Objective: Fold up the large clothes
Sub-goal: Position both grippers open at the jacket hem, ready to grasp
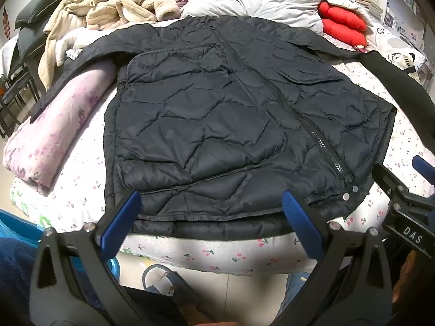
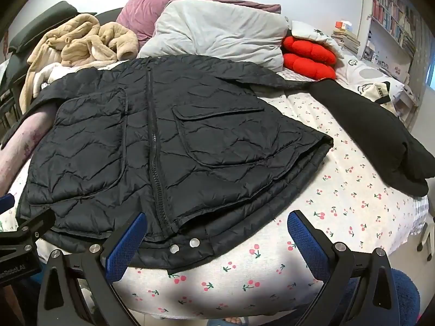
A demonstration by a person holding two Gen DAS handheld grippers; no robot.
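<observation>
Centrally, black quilted jacket (image 1: 217, 125) spread flat on cherry-print bedsheet (image 2: 353, 190), left gripper (image 1: 209, 214) and right gripper (image 2: 214, 233) held wide apart, empty, at its hem, beige fleece (image 1: 108, 2), grey pillow (image 2: 217, 30), red cushions (image 2: 307, 57) piled behind, pink blanket (image 1: 59, 125) lodged under one sleeve.

Jacket (image 2: 152, 146) on bed (image 2: 339, 190), before pillows (image 2: 217, 32)

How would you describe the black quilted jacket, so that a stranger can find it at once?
Look at the bed with the cherry-print sheet. The black quilted jacket lies spread flat in its middle, front side up, hem at the near edge. Unlike the crumpled beige fleece and the red cushions behind it, it has a zipper and two silver snaps.
</observation>
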